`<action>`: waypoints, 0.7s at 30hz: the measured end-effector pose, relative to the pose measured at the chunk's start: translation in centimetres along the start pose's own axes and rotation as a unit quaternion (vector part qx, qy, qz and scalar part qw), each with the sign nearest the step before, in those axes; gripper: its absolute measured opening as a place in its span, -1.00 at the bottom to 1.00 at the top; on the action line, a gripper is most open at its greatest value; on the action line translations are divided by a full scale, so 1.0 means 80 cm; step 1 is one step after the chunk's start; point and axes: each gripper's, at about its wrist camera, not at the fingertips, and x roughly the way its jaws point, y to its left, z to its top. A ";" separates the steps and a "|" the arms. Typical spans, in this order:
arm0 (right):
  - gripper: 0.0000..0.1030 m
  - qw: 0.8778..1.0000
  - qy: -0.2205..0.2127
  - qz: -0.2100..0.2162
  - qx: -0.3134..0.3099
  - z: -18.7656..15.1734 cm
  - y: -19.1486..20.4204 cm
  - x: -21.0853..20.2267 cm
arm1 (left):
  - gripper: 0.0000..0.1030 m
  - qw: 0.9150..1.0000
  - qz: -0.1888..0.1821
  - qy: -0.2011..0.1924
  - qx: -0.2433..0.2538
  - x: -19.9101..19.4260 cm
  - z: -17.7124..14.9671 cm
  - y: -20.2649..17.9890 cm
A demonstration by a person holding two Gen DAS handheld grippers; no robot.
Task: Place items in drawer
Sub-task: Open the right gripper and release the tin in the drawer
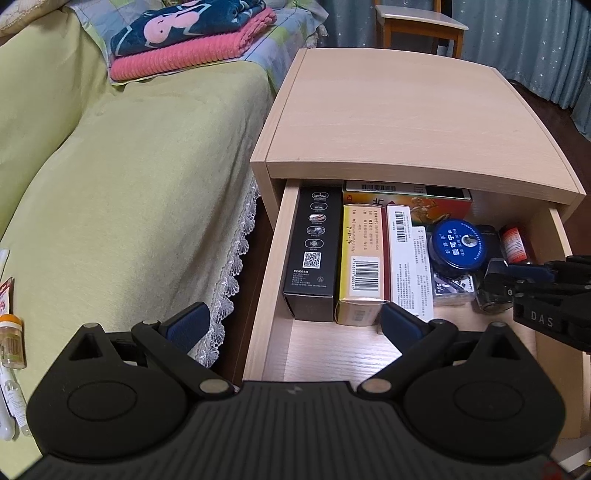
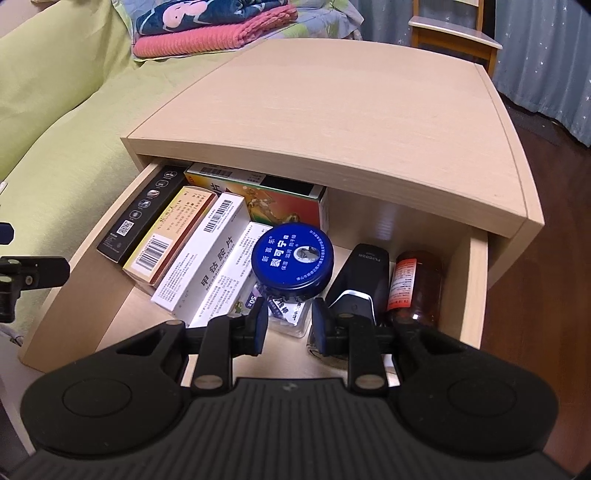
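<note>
The nightstand's drawer (image 1: 269, 266) (image 2: 74, 295) stands pulled out. It holds a black box (image 1: 314, 251), a yellow box (image 1: 360, 258), white boxes (image 2: 207, 266), a large colourful box at the back (image 2: 280, 199), a blue tin (image 2: 291, 258) on a clear plastic case (image 2: 291, 319), a black shaver (image 2: 364, 273) and a brown red-labelled bottle (image 2: 413, 284). My right gripper (image 2: 290, 325) hangs open over the drawer's front right, its right finger beside the shaver's lower end, nothing clamped. My left gripper (image 1: 293, 321) is wide open and empty above the drawer's front left corner.
The nightstand top (image 1: 406, 110) is bare wood. A bed with a yellow-green cover (image 1: 129, 184) borders the left; folded pink and blue blankets (image 1: 192, 37) lie on it. A small orange-lidded jar (image 1: 11, 343) and white tubes (image 1: 9, 398) rest near its edge. A wooden chair (image 1: 417, 26) stands behind.
</note>
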 end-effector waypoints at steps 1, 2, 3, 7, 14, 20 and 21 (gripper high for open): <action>-0.51 1.000 -0.001 -0.001 -0.001 -0.001 0.001 -0.003 | 0.93 1.000 -0.001 0.002 -0.002 -0.001 -0.001 0.001; -0.47 1.000 -0.003 -0.003 -0.001 -0.001 0.001 -0.007 | 0.93 1.000 -0.003 0.004 -0.004 -0.001 -0.002 0.002; -0.45 1.000 -0.005 -0.004 -0.001 -0.002 0.002 -0.010 | 0.93 1.000 -0.006 0.006 -0.006 -0.002 -0.003 0.003; -0.32 1.000 -0.009 -0.007 -0.001 -0.007 0.004 -0.025 | 0.93 1.000 -0.015 0.012 0.005 -0.004 -0.007 -0.001; -0.24 1.000 0.005 -0.009 0.004 -0.020 0.003 -0.039 | 0.93 0.999 -0.038 0.026 0.027 -0.007 -0.017 -0.014; -0.20 1.000 0.019 -0.014 0.012 -0.030 -0.002 -0.044 | 0.93 0.998 -0.036 0.037 0.028 -0.004 -0.020 -0.014; -0.20 1.000 0.019 -0.012 0.011 -0.031 -0.001 -0.046 | 0.93 0.998 -0.036 0.038 0.028 -0.005 -0.020 -0.014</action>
